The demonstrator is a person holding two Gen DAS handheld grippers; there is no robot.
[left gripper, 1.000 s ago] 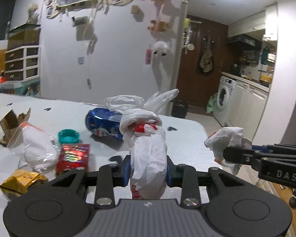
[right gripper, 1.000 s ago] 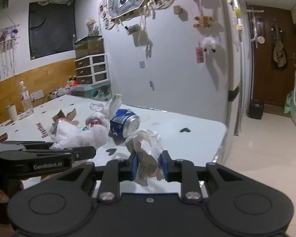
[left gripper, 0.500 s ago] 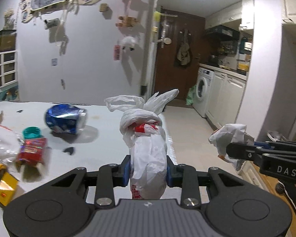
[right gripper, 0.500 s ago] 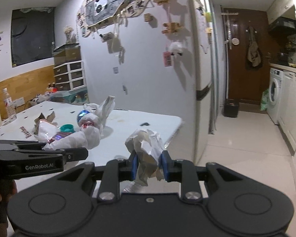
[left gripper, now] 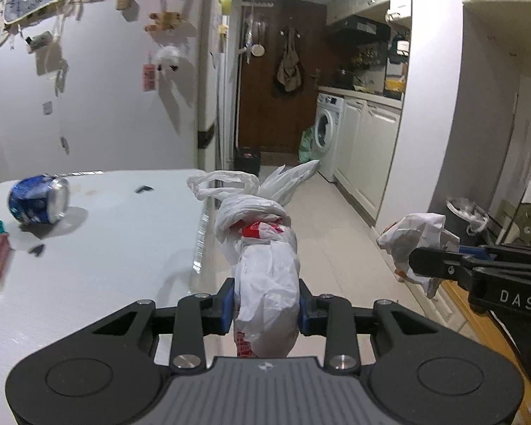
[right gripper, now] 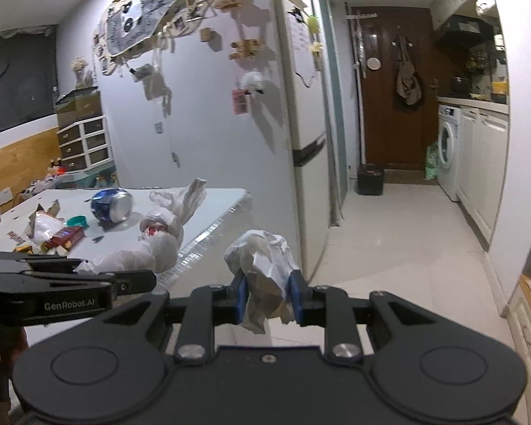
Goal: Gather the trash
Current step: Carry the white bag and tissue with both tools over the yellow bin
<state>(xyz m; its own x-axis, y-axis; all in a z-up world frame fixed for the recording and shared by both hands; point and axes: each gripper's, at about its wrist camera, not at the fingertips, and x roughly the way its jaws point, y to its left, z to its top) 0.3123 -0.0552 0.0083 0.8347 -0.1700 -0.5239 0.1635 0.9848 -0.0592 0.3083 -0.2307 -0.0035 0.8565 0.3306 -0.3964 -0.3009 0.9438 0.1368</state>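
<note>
Jaws clamped: left gripper [left gripper: 266,304] holds knotted plastic bag [left gripper: 265,265], frame centre; right gripper [right gripper: 268,297] holds crumpled paper [right gripper: 263,265], lower centre. Risk: slick bag slipping out; paper tearing loose mid-carry.

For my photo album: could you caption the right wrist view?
Right gripper clamps crumpled paper beyond the table; left gripper holds a knotted bag.

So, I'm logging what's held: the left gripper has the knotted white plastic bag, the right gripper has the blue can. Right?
Not quite. The left gripper does hold the knotted white plastic bag, but the right gripper holds a crumpled paper wad. The right wrist view shows the blue can lying on the table.
</note>
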